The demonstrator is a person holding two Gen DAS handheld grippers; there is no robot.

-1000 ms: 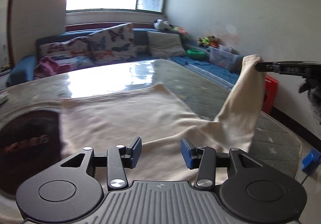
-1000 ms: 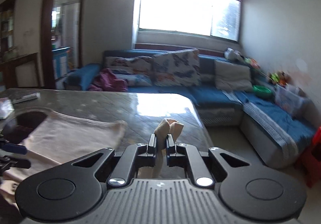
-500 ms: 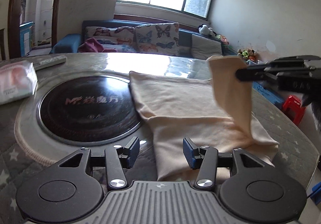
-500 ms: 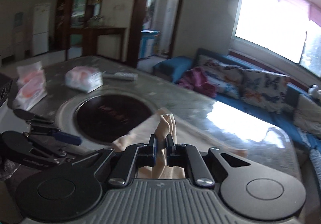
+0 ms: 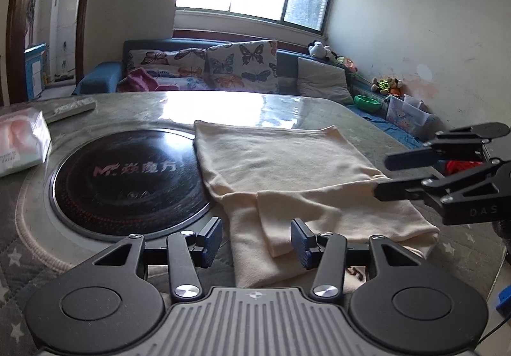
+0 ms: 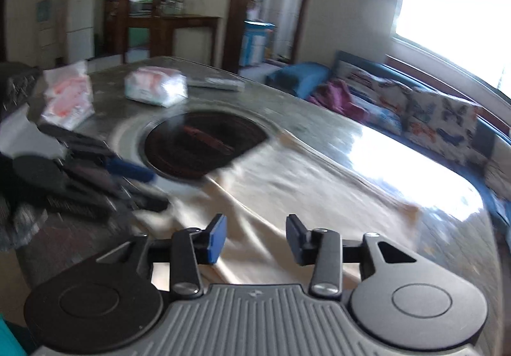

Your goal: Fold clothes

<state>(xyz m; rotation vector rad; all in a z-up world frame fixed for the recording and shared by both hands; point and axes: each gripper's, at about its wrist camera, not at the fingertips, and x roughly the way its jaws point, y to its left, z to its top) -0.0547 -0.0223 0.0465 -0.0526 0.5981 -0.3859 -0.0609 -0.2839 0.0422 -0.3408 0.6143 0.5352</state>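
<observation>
Left wrist view: left gripper fingers spread apart, nothing between the blue pads; it hovers low over the near edge of the cream garment. The garment lies flat on the grey quilted table, its left edge just beside (slightly overlapping the rim of) the round black cooktop set into the table. A folded flap of the same cloth lies on top at the near right, its corner reaching toward the left gripper's right pad. Right gripper enters from the right edge, fingers parted one above the other, the lower fingertip at the garment's right side; whether it touches the cloth cannot be told. Plastic-wrapped packet at far left on the table; a remote control beyond it. Blue sofa with butterfly cushions behind the table.

Right wrist view (heavily motion-blurred): right gripper released, pads apart, nothing held, positioned over the cream garment. Left gripper visible at left, beside the cooktop. Two wrapped packets on the far side of the table.
</observation>
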